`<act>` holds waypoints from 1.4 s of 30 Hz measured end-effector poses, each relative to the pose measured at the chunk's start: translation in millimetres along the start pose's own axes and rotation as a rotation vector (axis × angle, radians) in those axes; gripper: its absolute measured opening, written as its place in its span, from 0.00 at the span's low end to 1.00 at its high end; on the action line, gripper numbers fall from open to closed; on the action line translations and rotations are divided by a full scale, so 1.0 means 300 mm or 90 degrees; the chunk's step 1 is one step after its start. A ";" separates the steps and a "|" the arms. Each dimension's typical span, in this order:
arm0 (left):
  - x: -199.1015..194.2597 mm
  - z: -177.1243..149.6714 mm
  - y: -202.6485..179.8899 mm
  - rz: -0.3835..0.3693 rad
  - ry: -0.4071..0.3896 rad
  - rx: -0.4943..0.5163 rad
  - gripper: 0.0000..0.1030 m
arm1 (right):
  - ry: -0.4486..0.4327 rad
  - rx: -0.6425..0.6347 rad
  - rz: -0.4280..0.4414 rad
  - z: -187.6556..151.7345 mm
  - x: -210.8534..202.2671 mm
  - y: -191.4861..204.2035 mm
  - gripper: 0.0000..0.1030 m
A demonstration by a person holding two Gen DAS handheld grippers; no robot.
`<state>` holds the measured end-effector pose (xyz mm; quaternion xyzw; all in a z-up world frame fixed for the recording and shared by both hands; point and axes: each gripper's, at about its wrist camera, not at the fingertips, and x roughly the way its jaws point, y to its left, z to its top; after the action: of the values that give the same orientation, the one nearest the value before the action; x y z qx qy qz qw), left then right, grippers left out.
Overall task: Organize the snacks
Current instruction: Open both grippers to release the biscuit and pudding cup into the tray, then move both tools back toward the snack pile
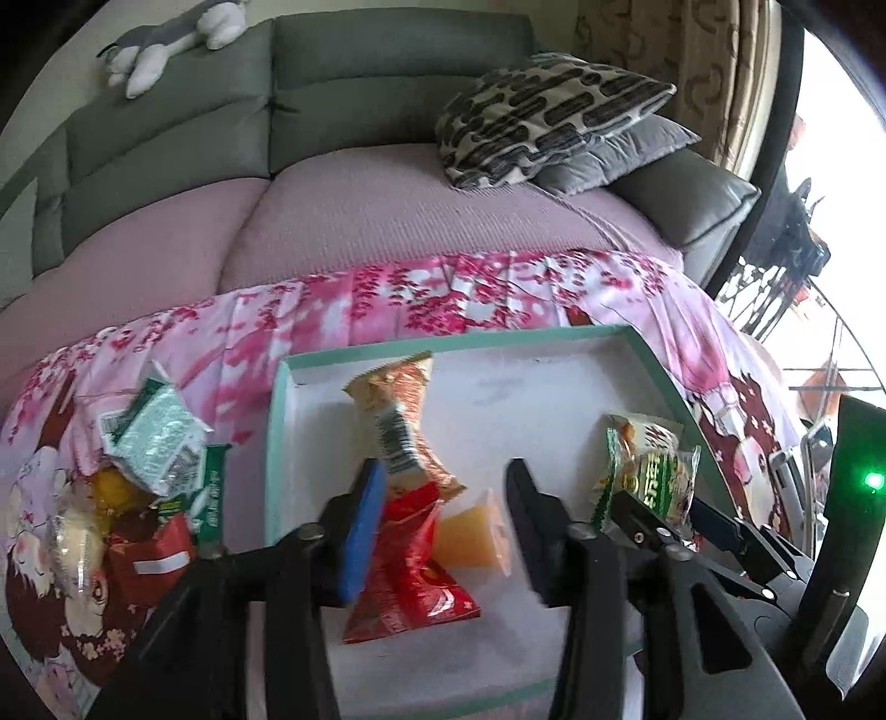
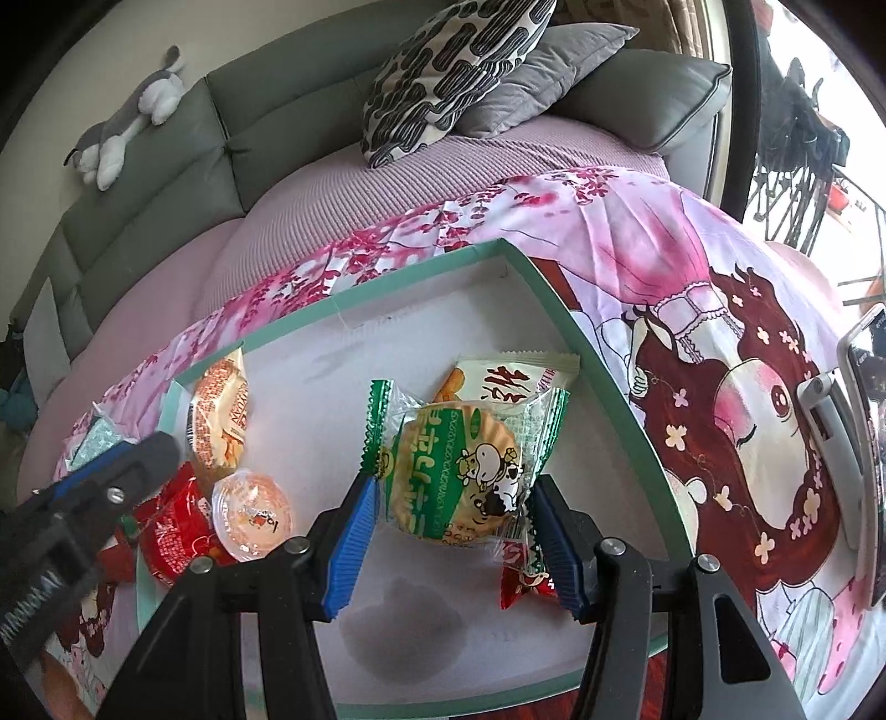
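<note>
A white tray with a teal rim [image 1: 443, 346] [image 2: 387, 279] lies on the pink cloth. In it lie an orange packet [image 1: 401, 412] [image 2: 219, 412], a red packet [image 1: 412, 559] [image 2: 174, 531], a jelly cup [image 1: 470, 534] [image 2: 252, 512] and a green cow-print cookie packet [image 2: 459, 471] [image 1: 653, 479] on a pale packet [image 2: 509, 376]. My left gripper [image 1: 443, 520] is open over the red packet and jelly cup. My right gripper [image 2: 454, 545] is open around the green cookie packet, whether touching it I cannot tell. A small red packet [image 2: 523, 576] lies by its right finger.
A heap of loose snacks [image 1: 149, 476] lies on the cloth left of the tray. A phone on a stand [image 2: 858, 421] stands at the right. Behind are a grey sofa [image 1: 221, 127], patterned pillows [image 1: 548, 111] and a plush toy [image 1: 166, 39].
</note>
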<state>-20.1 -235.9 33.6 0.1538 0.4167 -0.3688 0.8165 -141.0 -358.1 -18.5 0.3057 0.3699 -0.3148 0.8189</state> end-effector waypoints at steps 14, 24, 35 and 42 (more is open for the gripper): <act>0.041 -0.015 0.127 0.115 0.022 -0.070 0.85 | -0.028 -0.039 -0.048 0.002 -0.009 0.021 1.00; 0.070 -0.034 0.178 0.155 0.026 -0.094 0.98 | -0.026 -0.027 -0.058 0.002 -0.011 0.007 1.00; 0.060 -0.034 0.175 0.150 0.030 -0.087 0.98 | -0.019 -0.025 -0.066 0.000 -0.021 -0.002 1.00; -0.013 -0.029 0.203 0.161 0.005 -0.073 0.98 | -0.080 -0.035 -0.037 0.018 -0.109 0.038 1.00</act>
<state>17.9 -187.8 27.9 0.1593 0.4176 -0.2381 0.8623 -147.6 -345.7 13.5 0.2521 0.3351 -0.3468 0.8390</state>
